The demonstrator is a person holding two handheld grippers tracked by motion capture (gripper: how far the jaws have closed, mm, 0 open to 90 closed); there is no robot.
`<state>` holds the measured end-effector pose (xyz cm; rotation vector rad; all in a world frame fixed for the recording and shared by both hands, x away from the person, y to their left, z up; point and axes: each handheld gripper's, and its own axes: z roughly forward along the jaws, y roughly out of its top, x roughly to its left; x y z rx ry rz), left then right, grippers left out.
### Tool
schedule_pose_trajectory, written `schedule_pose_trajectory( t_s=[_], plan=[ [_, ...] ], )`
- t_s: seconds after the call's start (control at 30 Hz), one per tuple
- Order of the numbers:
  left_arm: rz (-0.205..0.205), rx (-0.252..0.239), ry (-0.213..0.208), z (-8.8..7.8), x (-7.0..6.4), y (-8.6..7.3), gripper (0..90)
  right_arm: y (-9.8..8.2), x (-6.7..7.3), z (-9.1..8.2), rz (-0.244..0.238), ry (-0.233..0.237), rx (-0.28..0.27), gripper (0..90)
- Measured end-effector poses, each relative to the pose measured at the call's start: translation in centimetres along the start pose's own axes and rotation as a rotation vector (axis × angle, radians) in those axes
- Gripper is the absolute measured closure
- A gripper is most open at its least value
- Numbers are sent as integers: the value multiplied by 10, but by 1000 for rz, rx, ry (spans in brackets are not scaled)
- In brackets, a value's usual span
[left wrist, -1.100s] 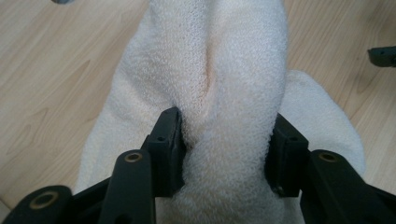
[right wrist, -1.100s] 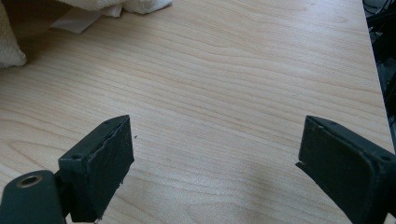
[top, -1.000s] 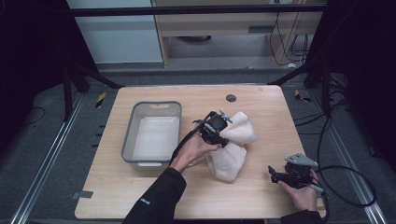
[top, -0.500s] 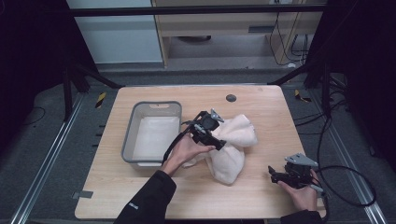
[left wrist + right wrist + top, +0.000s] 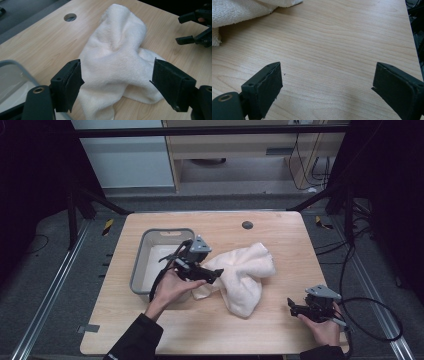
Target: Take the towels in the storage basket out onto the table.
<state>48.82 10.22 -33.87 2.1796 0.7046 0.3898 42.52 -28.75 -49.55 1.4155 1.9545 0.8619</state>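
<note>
A crumpled white towel [image 5: 245, 275] [image 5: 117, 50] lies on the wooden table, right of a grey bin [image 5: 141, 257]. My left gripper [image 5: 214, 274] [image 5: 117, 72] hovers at the towel's left edge, pointing right over it. Its jaws have just been opening; they stand open and apart from the cloth, which lies under and beyond them. My right gripper [image 5: 294, 307] [image 5: 327, 77] rests near the table's front right corner. Its jaws have also just been opening and hold nothing, with bare wood between them. A corner of the towel [image 5: 234, 11] shows at the top left of the right gripper view.
The grey bin's rim [image 5: 15, 66] sits just left of my left gripper. A round cable hole [image 5: 247, 225] [image 5: 70, 17] is in the table's far side. My right gripper [image 5: 191, 27] appears beyond the towel in the left gripper view. The table edge [image 5: 412, 37] runs close on the right.
My left gripper let go of the towel, opened, and drew back left toward the bin while rising a little. The towel stays in a heap. The right hand has not moved.
</note>
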Motion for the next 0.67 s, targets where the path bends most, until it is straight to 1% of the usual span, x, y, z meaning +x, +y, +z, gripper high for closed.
schedule_pose_trajectory(
  t_s=[0.07,0.17,0.2,0.37,0.43,0.57,0.67],
  plan=[
    [-14,-23,10,-10,3,-8,234,0,0,0,6,-1,-2,86],
    [-27,-34,30,-24,10,-23,233,-1,0,-1,4,-4,1,85],
    [-37,-43,40,-29,13,-28,233,-1,0,-1,3,-5,-1,84],
    [-95,-101,84,-56,27,-55,234,-2,0,-1,5,-6,1,77],
    [-118,-116,93,-65,31,-64,234,-2,0,-1,5,-6,-1,76],
    [-168,-133,142,-82,42,-88,233,-3,0,-1,8,-5,-3,73],
    [-216,-165,183,-96,52,-109,233,-3,0,-2,9,-6,-3,71]
  ],
)
